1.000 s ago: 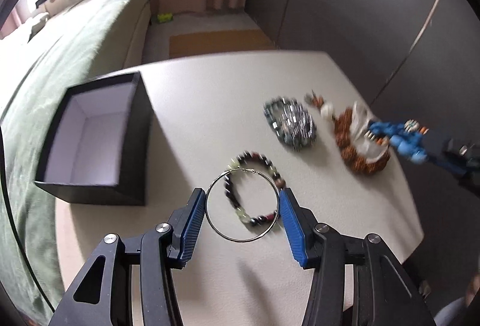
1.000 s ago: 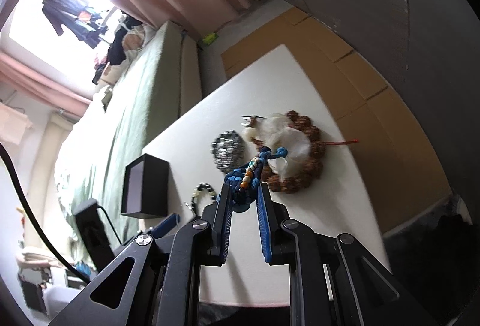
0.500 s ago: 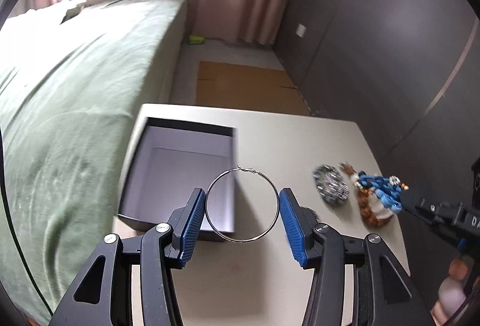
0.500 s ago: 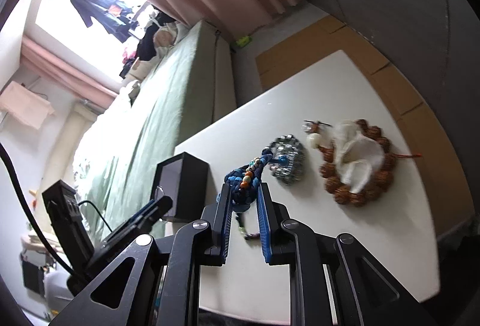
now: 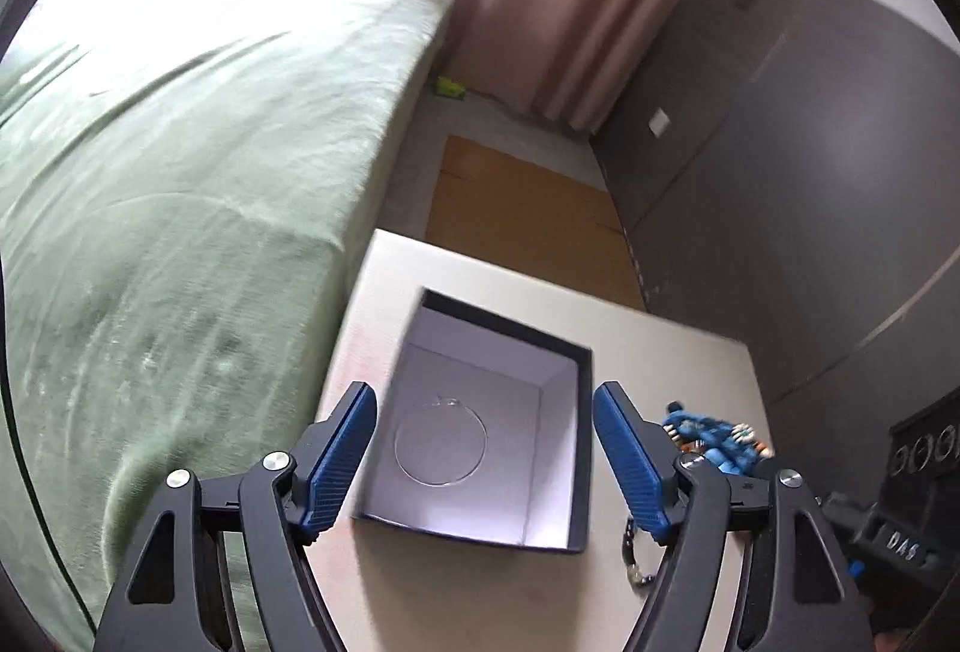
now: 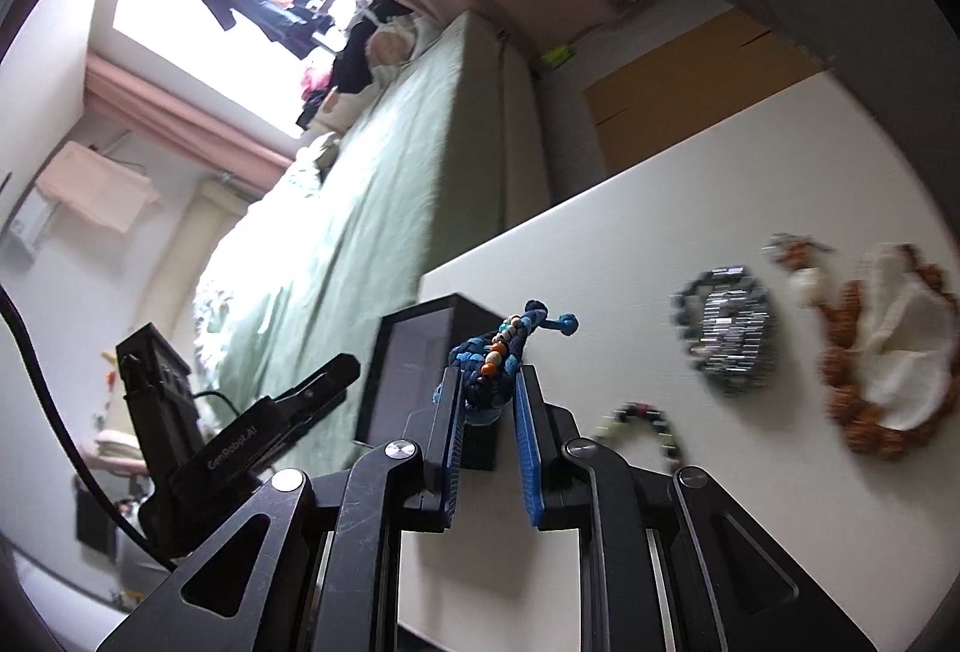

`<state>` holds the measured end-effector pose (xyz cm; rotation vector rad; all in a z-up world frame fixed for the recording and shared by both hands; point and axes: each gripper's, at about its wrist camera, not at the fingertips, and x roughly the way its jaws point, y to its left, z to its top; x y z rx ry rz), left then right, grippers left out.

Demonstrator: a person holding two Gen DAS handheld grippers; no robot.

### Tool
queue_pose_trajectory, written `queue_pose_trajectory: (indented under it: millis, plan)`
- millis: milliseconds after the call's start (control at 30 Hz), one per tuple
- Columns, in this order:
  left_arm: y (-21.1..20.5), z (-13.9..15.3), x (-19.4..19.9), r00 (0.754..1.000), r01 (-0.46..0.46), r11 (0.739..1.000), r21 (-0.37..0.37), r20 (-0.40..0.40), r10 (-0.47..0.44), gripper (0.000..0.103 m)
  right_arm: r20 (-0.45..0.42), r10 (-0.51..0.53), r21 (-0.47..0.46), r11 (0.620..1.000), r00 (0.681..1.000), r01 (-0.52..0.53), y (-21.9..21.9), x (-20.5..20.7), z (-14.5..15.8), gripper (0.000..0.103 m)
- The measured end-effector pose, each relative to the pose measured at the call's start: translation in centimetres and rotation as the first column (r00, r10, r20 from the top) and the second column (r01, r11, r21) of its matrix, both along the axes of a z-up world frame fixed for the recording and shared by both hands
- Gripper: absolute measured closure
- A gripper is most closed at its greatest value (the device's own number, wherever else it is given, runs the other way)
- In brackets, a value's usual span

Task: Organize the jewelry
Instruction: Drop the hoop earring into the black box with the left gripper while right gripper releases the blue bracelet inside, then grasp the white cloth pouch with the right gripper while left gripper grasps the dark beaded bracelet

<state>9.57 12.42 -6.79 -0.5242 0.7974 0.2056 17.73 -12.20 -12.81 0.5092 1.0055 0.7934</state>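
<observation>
The left gripper (image 5: 485,463) has its blue fingers (image 5: 339,451) spread wide and opening, with nothing pressed between them; the thin hoop (image 5: 440,440) sits free in the gap, lying flat on the white floor of the black box (image 5: 579,448) below. The box stands open on the table (image 5: 666,352), near the table's edge by the green bed (image 5: 180,141). The right gripper (image 6: 489,406) is nearly closed, its blue pads pinching the blue braid (image 6: 501,352), a knotted cord with orange and pale beads whose loose end sticks out past the fingertips. In the left wrist view that braid shows just right of the box, behind the left gripper's right finger. In the right wrist view the braid hangs in front of the box's dark side, with the left gripper's black body at lower left. Farther out on the table lie a dark bead bracelet (image 6: 645,421), a silver coil (image 6: 723,337) and a brown bead ring (image 6: 876,352) around something white, all blurred.
</observation>
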Motion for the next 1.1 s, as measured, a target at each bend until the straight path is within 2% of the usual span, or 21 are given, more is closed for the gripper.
queue_pose_trajectory:
  millis: [267, 367, 433, 467, 633, 767, 933, 1033, 1100]
  plan:
    - [3.3, 0.1, -1.7, 0.997, -0.073, 0.996, -0.047, 0.009, 0.074, 0.027, 0.029, 0.080, 0.040, 0.996, 0.996, -0.081, 4.4, -0.7, -0.1, 0.085]
    - [3.6, 0.5, -2.2, 0.996, -0.090, 0.996, -0.026, 0.022, 0.091, 0.027, 0.058, 0.112, 0.062, 0.991, 0.992, -0.116, 6.0, -1.0, 0.2, 0.085]
    - [3.8, 0.5, -2.5, 0.994, -0.109, 0.994, -0.016, 0.026, 0.109, 0.027, 0.059, 0.129, 0.025, 0.991, 0.990, -0.131, 7.1, -0.7, 0.0, 0.067]
    - [3.9, 0.5, -2.6, 0.993, -0.114, 0.993, -0.021, 0.028, 0.115, 0.027, 0.041, 0.114, -0.005, 0.993, 0.993, -0.114, 7.2, -0.5, -0.3, 0.051]
    - [3.2, 0.3, -2.5, 0.995, -0.089, 0.995, -0.048, 0.032, 0.090, 0.027, 0.018, 0.050, -0.017, 0.999, 0.999, -0.049, 4.4, -0.3, -0.4, 0.048]
    - [0.9, 0.8, -2.0, 0.999, -0.030, 0.999, -0.018, 0.043, 0.031, 0.027, 0.010, -0.011, -0.047, 0.999, 1.000, 0.011, 2.1, -0.6, 0.6, 0.048]
    - [-2.6, 1.3, -1.8, 0.997, 0.062, 0.998, 0.004, 0.041, -0.062, 0.027, 0.080, -0.064, -0.111, 0.991, 0.995, 0.073, -1.8, -1.8, 1.8, 0.047]
    - [-4.4, 1.5, -2.0, 0.996, 0.085, 0.996, 0.037, 0.035, -0.086, 0.027, 0.041, -0.110, -0.126, 0.985, 0.993, 0.114, -3.9, -1.6, 1.8, 0.046]
    - [-5.3, 1.6, -2.1, 0.994, 0.098, 0.994, 0.040, 0.036, -0.099, 0.027, 0.062, -0.123, -0.146, 0.981, 0.990, 0.131, -4.8, -1.8, 2.2, 0.046]
